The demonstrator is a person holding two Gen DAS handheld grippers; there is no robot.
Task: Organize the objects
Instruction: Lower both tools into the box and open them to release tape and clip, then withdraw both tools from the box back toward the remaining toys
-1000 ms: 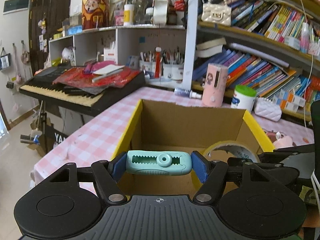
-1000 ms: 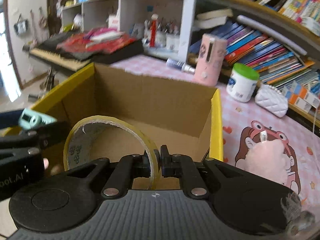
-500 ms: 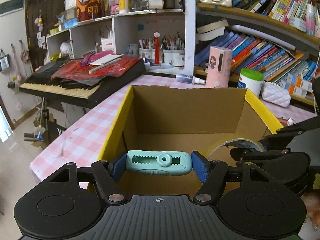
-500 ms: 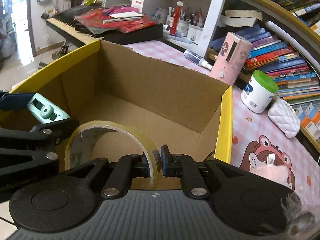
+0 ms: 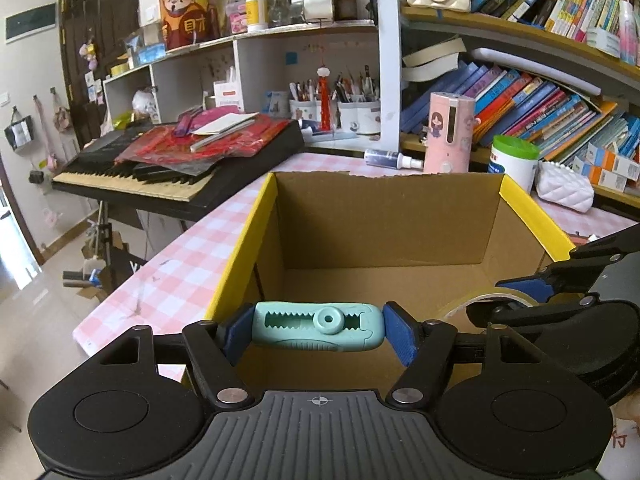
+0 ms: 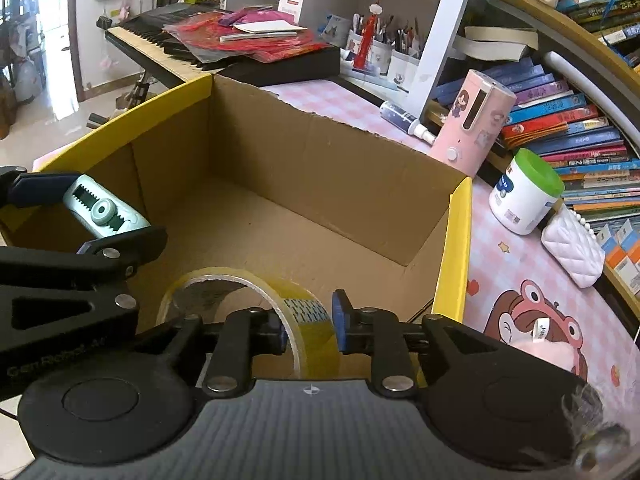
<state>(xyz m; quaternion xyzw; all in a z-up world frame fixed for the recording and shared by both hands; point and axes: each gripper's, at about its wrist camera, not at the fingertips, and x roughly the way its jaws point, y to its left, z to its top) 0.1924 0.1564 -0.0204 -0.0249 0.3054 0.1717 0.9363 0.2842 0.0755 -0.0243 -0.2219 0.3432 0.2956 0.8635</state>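
Over the cardboard box (image 6: 328, 184), the right gripper (image 6: 308, 328) is spreading its fingers around the tape roll (image 6: 256, 304), risking a tumble sideways onto the left gripper (image 5: 318, 326), which is pinching the mint clip (image 5: 318, 326).

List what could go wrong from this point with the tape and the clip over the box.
1. The right gripper has just been opening its jaws; the tape stands on edge between them, so it may roll or tip inside the box.
2. The tape's ring sits around the left jaw and could snag on withdrawal.
3. The left gripper, shut on the clip, is close beside the right one; they could bump.
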